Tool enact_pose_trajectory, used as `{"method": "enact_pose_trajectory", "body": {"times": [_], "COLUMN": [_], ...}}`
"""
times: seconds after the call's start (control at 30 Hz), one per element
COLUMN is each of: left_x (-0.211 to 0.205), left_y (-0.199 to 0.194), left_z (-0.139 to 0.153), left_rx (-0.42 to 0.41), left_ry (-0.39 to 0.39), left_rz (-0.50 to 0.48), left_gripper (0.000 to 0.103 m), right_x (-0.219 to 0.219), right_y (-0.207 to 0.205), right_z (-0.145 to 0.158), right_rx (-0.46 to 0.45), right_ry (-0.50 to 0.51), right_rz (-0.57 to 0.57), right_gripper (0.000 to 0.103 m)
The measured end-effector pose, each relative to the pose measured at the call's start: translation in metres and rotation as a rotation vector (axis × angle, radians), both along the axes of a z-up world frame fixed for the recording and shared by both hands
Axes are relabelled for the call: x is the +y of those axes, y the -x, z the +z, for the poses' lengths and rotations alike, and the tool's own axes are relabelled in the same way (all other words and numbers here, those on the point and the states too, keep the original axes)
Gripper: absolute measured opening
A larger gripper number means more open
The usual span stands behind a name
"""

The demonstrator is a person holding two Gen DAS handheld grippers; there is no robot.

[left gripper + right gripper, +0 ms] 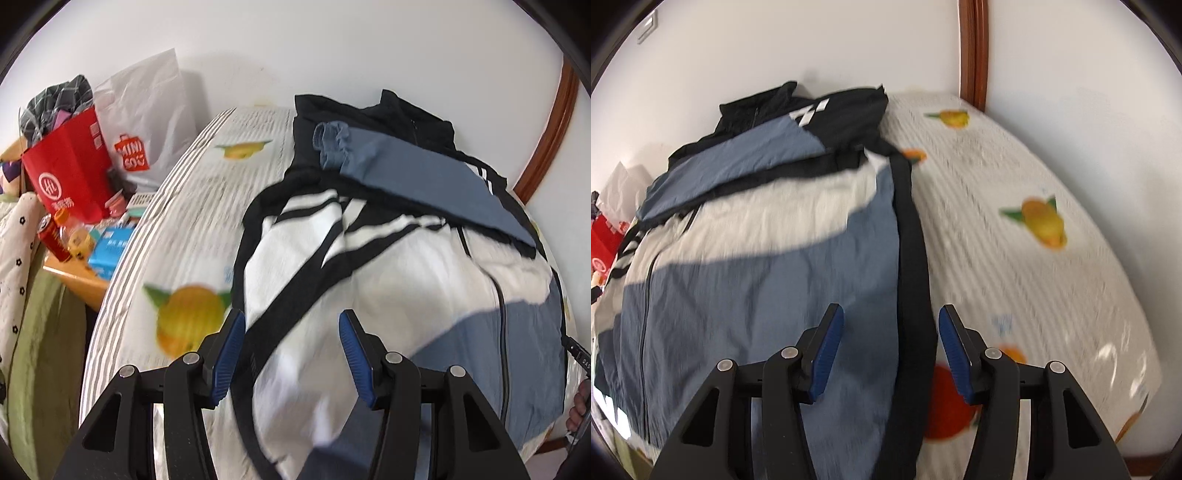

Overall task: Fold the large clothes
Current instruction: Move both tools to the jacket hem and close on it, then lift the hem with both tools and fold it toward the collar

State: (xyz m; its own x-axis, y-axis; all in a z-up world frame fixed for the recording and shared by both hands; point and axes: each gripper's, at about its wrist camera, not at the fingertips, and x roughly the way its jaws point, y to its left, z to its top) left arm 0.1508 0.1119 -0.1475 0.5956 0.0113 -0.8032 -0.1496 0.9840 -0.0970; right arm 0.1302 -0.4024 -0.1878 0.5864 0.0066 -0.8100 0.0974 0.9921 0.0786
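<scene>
With sleeves folded in, the jacket (757,295) awaits its bottom-up fold.
Left gripper (291,354) and right gripper (892,354): fingers apart, empty; next, probably pinch the hem.

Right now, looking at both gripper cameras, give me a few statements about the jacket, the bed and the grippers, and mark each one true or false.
1. Both the left gripper and the right gripper have their jaws open. True.
2. The jacket hangs on a hanger. False: it lies on the bed sheet.
3. A blue-grey sleeve is folded across the jacket's upper part. True.
4. The sheet is plain white. False: it is striped, with fruit prints.
5. A red bag stands beside the bed. True.
</scene>
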Motion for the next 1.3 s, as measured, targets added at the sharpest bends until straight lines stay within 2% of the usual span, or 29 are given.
{"method": "enact_pose_trajectory", "body": {"times": [0.17,0.4,0.67,0.77,0.83,0.87,0.93,0.97,1.07,1.3], "left_x": [0.005,0.007,-0.004,-0.008,-0.011,-0.011,-0.012,-0.013,-0.018,-0.015], "left_y": [0.025,0.043,0.038,0.038,0.039,0.039,0.040,0.042,0.047,0.073], "left_z": [-0.010,-0.032,-0.037,-0.038,-0.037,-0.036,-0.035,-0.034,-0.028,0.001], "left_rx": [0.006,0.029,0.006,0.004,0.002,0.004,0.008,0.005,-0.018,-0.084], "left_ry": [-0.002,0.036,-0.023,-0.054,-0.065,-0.066,-0.056,-0.056,-0.098,-0.046], "left_rz": [0.003,-0.016,-0.016,-0.027,-0.039,-0.043,-0.053,-0.057,-0.064,-0.083], "left_gripper": [0.050,0.050,0.050,0.046,0.032,0.029,0.013,0.011,0.008,0.007], "right_x": [-0.002,0.012,0.018,0.023,0.026,0.027,0.028,0.028,0.028,0.015], "right_y": [0.023,0.039,0.030,0.027,0.027,0.027,0.028,0.030,0.036,0.065], "right_z": [-0.011,-0.013,-0.015,-0.016,-0.016,-0.017,-0.016,-0.015,-0.011,0.026], "right_rx": [0.003,-0.030,-0.045,-0.057,-0.064,-0.068,-0.068,-0.063,-0.079,-0.166], "right_ry": [-0.049,-0.051,-0.029,-0.003,0.014,0.023,0.022,0.005,0.009,-0.042], "right_rz": [-0.002,0.033,0.014,0.017,0.026,0.031,0.055,0.070,0.083,0.092], "right_gripper": [0.053,0.053,0.055,0.050,0.042,0.034,0.019,0.012,0.007,0.006]}}
